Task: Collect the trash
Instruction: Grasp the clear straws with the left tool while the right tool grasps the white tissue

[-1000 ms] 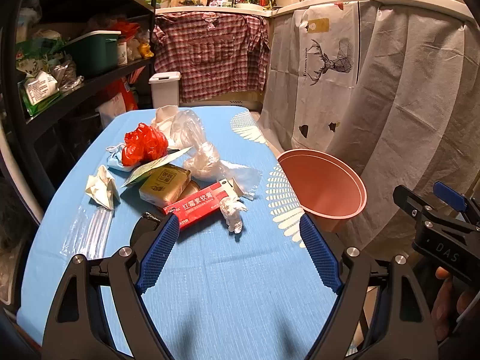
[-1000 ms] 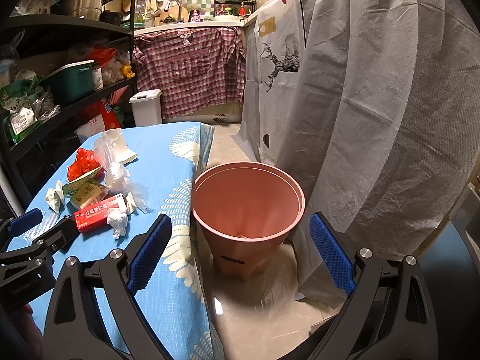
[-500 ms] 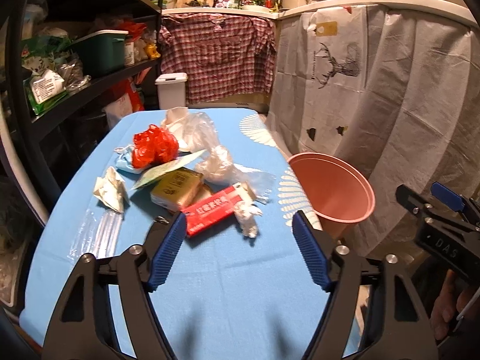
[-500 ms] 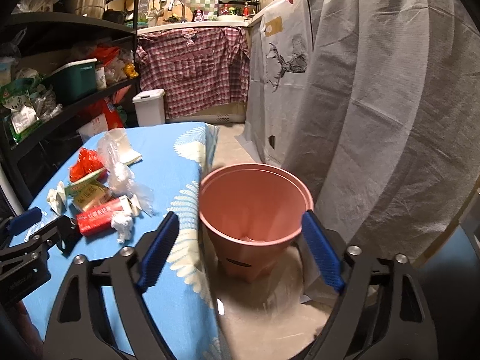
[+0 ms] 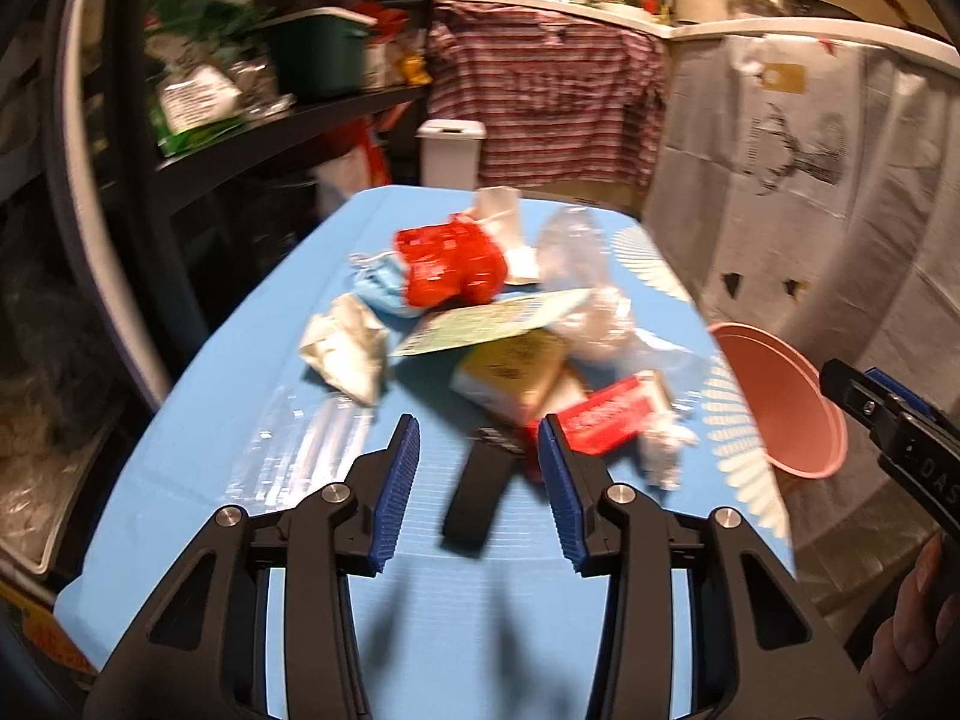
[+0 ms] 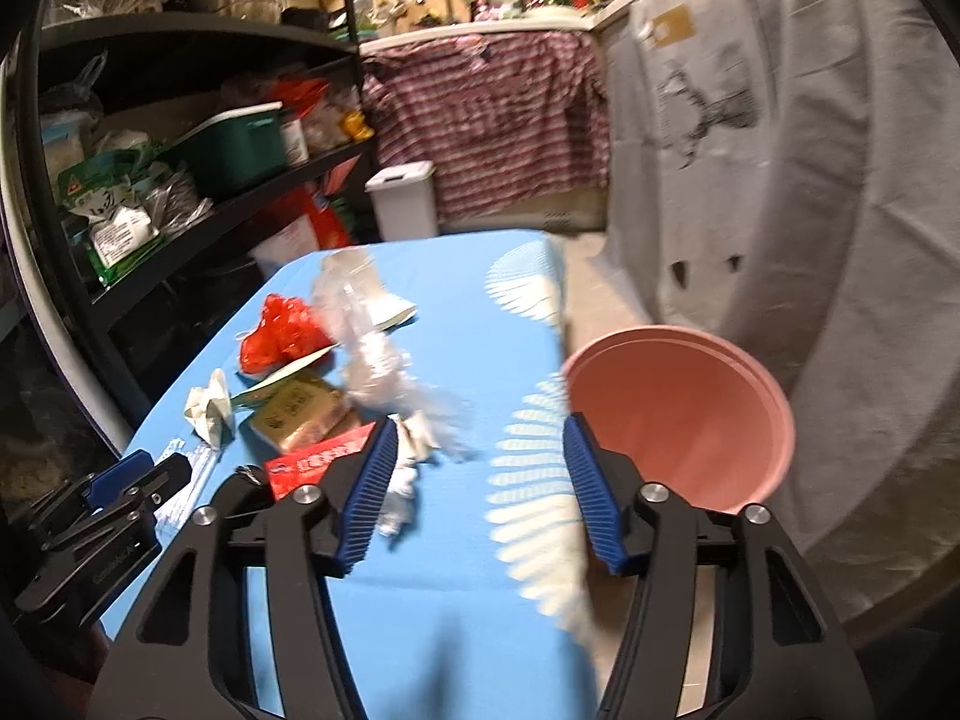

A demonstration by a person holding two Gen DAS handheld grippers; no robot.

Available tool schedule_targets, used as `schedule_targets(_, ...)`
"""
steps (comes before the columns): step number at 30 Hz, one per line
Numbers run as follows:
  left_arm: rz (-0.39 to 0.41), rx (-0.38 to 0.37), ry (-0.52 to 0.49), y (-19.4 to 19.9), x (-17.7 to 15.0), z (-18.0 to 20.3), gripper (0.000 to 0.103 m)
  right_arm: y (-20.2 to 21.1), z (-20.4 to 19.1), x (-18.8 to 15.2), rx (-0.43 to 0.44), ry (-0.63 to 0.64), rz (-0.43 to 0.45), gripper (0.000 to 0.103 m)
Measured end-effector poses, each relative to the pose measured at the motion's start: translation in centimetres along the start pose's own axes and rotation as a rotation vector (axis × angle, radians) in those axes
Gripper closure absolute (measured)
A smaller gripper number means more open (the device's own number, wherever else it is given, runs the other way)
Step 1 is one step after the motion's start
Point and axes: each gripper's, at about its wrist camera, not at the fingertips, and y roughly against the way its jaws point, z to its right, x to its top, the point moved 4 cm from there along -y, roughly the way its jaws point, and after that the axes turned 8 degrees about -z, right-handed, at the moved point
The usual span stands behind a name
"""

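Trash pile (image 5: 480, 324) lies on the blue table (image 5: 240, 420), just ahead of my left gripper (image 5: 478, 468); pink bin (image 6: 678, 414) beyond my right gripper (image 6: 477, 480). Both tilt downward, jaws half-closed and just narrowing, gripping nothing.

Trash heap mid-table on blue cloth: red bag (image 5: 450, 264) far, crumpled white paper (image 5: 348, 348) left, yellow pack (image 5: 510, 366), red box (image 5: 606, 417) near, clear plastic (image 5: 576, 258). Pink bin (image 6: 678, 414) upright, right of table.

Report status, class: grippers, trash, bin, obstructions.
Left gripper and right gripper empty, jaws just closing. Trash pile untouched on table. Pink bin open, unobstructed.
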Motion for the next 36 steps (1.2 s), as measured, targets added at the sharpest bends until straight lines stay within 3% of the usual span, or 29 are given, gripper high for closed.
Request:
schedule_targets(12,-0.081,0.143,0.097,-3.5,-1.2,-6.3,0.062,-6.6,-4.4,-1.8,0.074,0.064,-0.126,0.047)
schedule_targets(22,-0.162,0.148,0.094,-6.6,-1.7,-6.9,0.062,-9.5,-5.0,-2.6,0.075,0.091,-0.195,0.047)
schedule_targets(26,-0.175,0.16,0.097,-6.8,-1.8,-6.9,0.063,-10.0,-4.9,-2.8,0.075,0.095,-0.216,0.055)
schedule_targets(32,-0.185,0.175,0.083,-7.1,-2.0,-6.8,0.088,-10.0,-4.9,-3.1,0.076,0.108,-0.226,0.08)
schedule_targets(36,-0.184,0.173,0.088,-6.9,-1.8,-6.8,0.097,-9.5,-4.7,-3.0,0.072,0.11,-0.213,0.086)
